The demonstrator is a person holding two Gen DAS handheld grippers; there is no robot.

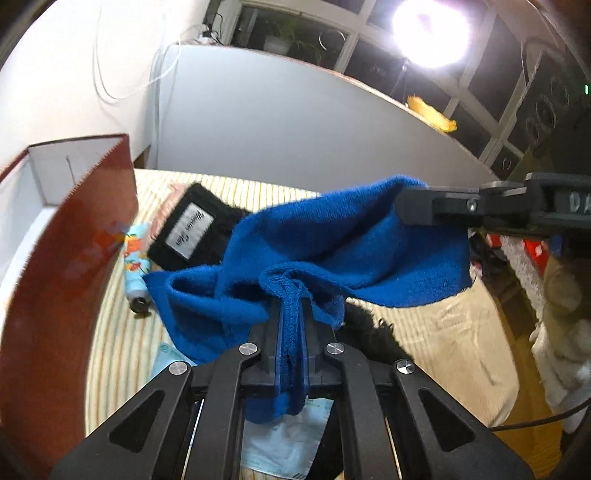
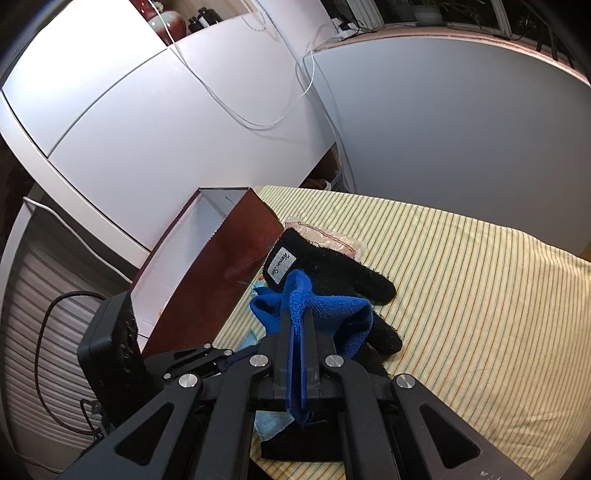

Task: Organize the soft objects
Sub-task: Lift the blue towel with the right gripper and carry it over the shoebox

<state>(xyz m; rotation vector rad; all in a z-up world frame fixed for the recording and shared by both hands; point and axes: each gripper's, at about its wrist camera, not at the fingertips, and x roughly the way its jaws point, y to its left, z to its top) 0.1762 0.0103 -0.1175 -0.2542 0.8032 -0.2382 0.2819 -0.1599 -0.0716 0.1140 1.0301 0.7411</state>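
A bright lamp glares before dark window panes. White cables loop down pale cabinet doors, with a red vase and dark bottles on the shelf above them.

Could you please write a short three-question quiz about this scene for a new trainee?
1. True or false: both grippers are shut on the blue cloth.
2. Which item lies under the black glove? A) pink pouch B) red box C) white cable
3. Fill in: the red box is open at the ____.

Key:
1. True: the left gripper and right gripper each pinch it.
2. A, the pink pouch.
3. Top.
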